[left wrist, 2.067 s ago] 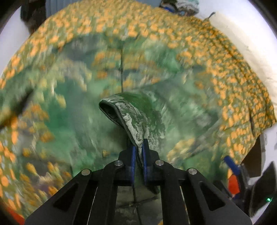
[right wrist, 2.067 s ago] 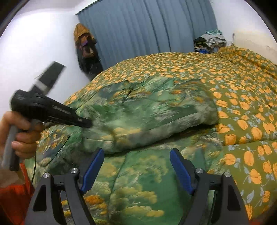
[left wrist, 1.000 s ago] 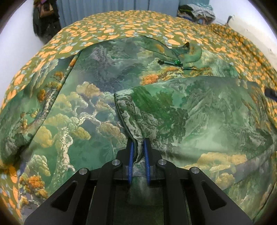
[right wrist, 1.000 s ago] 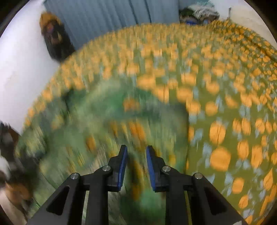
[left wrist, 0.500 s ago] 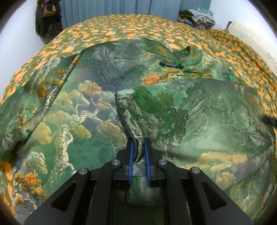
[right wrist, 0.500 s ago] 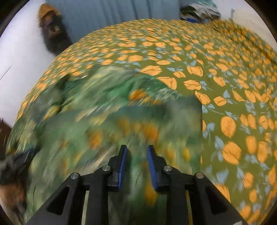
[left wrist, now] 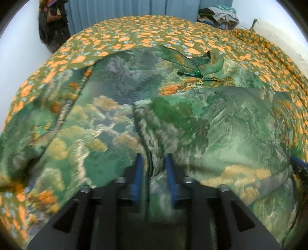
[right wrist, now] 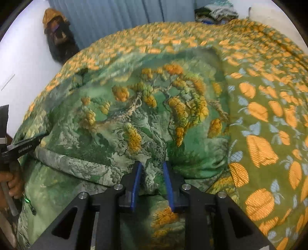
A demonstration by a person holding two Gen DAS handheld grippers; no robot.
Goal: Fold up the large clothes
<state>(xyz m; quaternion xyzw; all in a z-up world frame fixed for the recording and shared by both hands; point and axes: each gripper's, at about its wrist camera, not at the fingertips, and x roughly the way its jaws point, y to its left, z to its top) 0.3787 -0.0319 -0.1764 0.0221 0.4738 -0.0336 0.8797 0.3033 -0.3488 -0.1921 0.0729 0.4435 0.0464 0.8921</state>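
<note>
A large green garment (left wrist: 211, 125) printed with mountains and orange trees lies spread on the bed, its right part folded over onto the rest. My left gripper (left wrist: 153, 163) is opening at the folded layer's left edge. A ridge of the cloth stands between its blue pads (left wrist: 137, 169), and the pads have come off it. In the right wrist view the garment (right wrist: 146, 115) shows its tree print, and my right gripper (right wrist: 152, 173) is shut on a bunch of cloth at the fold's near edge. The left gripper (right wrist: 21, 148) and the hand holding it (right wrist: 11, 182) show at the left edge.
The bedspread (left wrist: 134, 38), olive with orange leaves, covers the whole bed (right wrist: 259, 115). Grey-blue curtains (right wrist: 115, 17) hang behind it, dark bags (right wrist: 57, 44) hang on the left wall, and a pile of clothes (left wrist: 217, 13) sits at the far right corner. A green-beaded cord (left wrist: 197, 73) lies on the garment.
The left jaws have parted from their pinch on the cloth ridge. The right gripper has come down towards the bed with its cloth, and its view is sharper now.
</note>
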